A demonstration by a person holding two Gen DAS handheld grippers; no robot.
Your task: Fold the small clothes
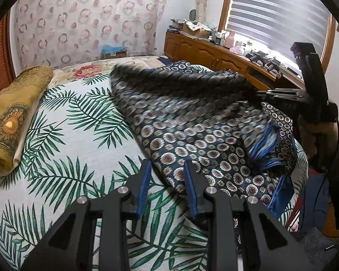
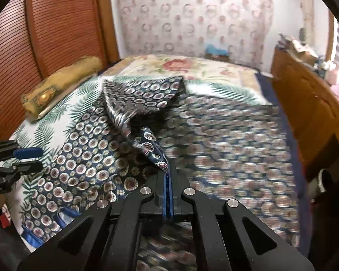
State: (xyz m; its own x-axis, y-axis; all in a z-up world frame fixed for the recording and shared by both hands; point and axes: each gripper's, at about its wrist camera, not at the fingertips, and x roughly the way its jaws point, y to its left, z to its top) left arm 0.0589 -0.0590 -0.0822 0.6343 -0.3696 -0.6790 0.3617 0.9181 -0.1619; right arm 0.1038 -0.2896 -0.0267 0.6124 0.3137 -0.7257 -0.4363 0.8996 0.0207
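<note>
The bed (image 1: 63,122) lies under me with its palm-leaf cover, and the blue patterned cloth (image 1: 192,135) spreads over its right side. My right gripper (image 2: 167,169) slants down, jaws clamped on a lifted corner of the cloth. My left gripper (image 1: 167,169) angles down at the cloth's near edge, jaws apart, gripping nothing.
</note>
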